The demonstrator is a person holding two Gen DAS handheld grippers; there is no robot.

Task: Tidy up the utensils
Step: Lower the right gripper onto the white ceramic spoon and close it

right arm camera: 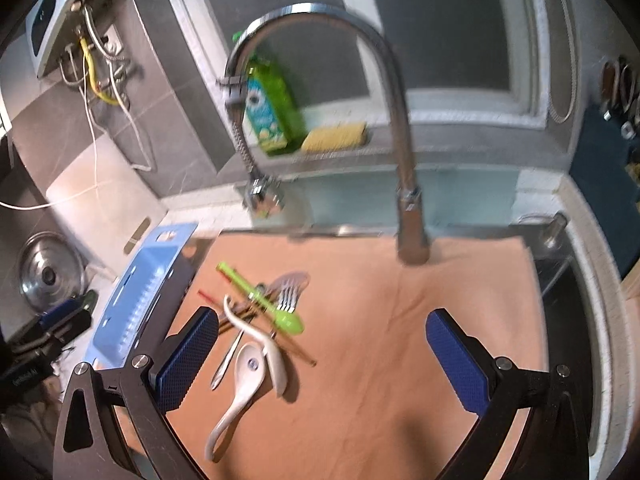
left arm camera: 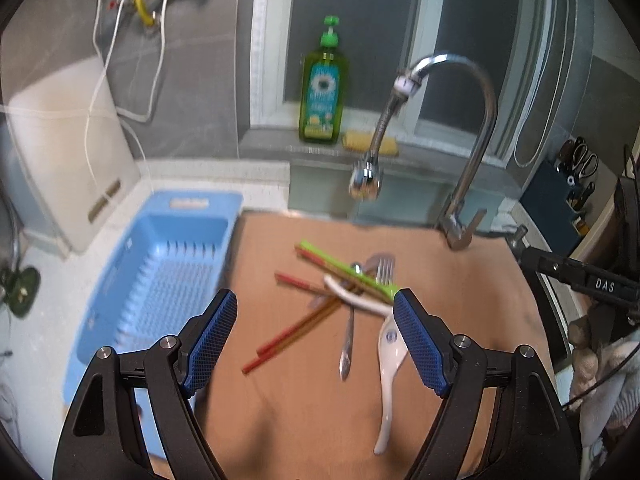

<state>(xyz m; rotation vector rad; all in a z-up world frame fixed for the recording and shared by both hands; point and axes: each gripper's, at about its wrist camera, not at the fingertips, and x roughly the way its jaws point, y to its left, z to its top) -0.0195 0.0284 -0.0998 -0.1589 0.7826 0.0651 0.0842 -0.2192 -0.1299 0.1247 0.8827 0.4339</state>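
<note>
The sorting has not begun. Every utensil lies in one tangled pile on the tan mat (left arm camera: 440,248) in front of the faucet (left arm camera: 472,128), and the blue basket (left arm camera: 132,272) at the mat's left edge looks empty, though the blur there leaves me unsure. I judge the step in hand to be the approach to a first pick.

Pile contents, as far as the frames resolve them:
- two white ceramic spoons (right arm camera: 240,384), the nearest items, one lying across the other;
- a green-handled utensil (right arm camera: 260,298) lying diagonally over the top;
- forks (right arm camera: 288,294) grouped at the far side;
- red chopsticks (left arm camera: 288,336) fanned out under the rest;
- a slim metal handle (left arm camera: 347,344) pointing toward me.

My left gripper (left arm camera: 314,340) hovers above the near side of the pile, spread wide with nothing between its pads. In its view the right-hand pad (left arm camera: 420,344) overlaps the green utensil's end, but I cannot tell whether it touches it. My right gripper (right arm camera: 324,360) is also fully spread and empty, hanging over bare mat with the pile just inside its left pad (right arm camera: 188,356).

Next move, as I judge it: choose one item that lies free on top, the near white spoon being the likeliest, lower a gripper so the pads straddle its handle, close, then lift clear without dragging the crossed chopsticks along. The basket is the probable destination.
</note>
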